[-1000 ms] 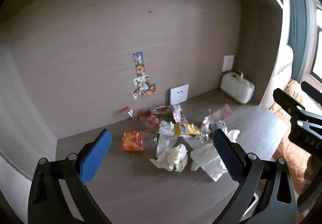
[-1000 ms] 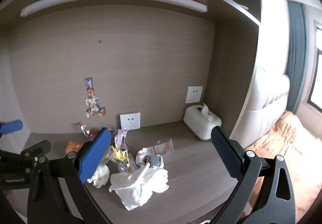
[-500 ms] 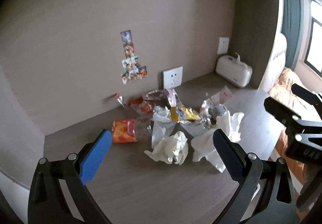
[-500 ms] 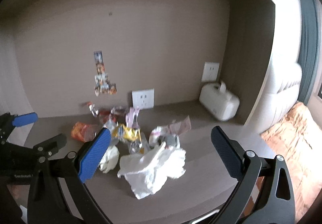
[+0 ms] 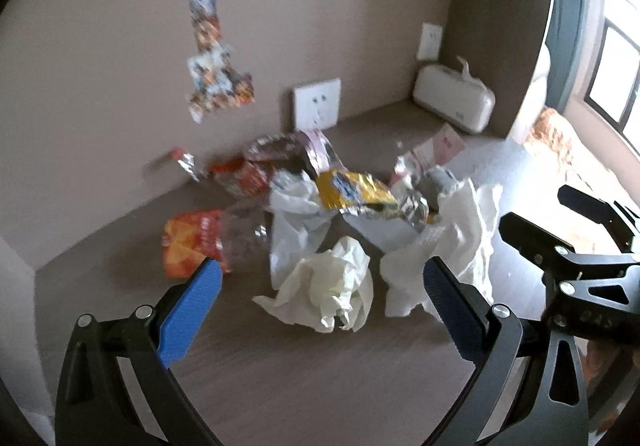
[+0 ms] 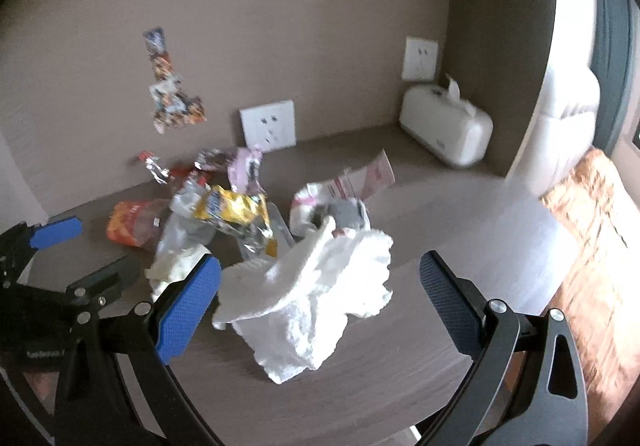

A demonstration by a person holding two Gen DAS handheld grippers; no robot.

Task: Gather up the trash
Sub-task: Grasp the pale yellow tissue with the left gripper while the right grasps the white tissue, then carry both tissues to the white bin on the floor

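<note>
Trash pile (image 5: 340, 205) sat mid-desk (image 5: 304, 374) near the wall: crumpled white tissues (image 6: 316, 294), yellow wrapper (image 6: 236, 209), orange packet (image 5: 188, 242). Left gripper (image 5: 320, 286) and right gripper (image 6: 320, 282) both spread wide, empty.

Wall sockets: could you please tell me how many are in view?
2. One wall socket sits low on the back wall behind the trash pile; the other socket is near the corner, above the white tissue box.

Litter colours on the grey-brown desk (image 6: 460, 213)

White paper towel (image 6: 316, 298), yellow wrapper (image 6: 234, 211), orange packet (image 5: 192, 242), cream tissue box (image 6: 446, 129); blue gripper pads (image 6: 188, 314).
</note>
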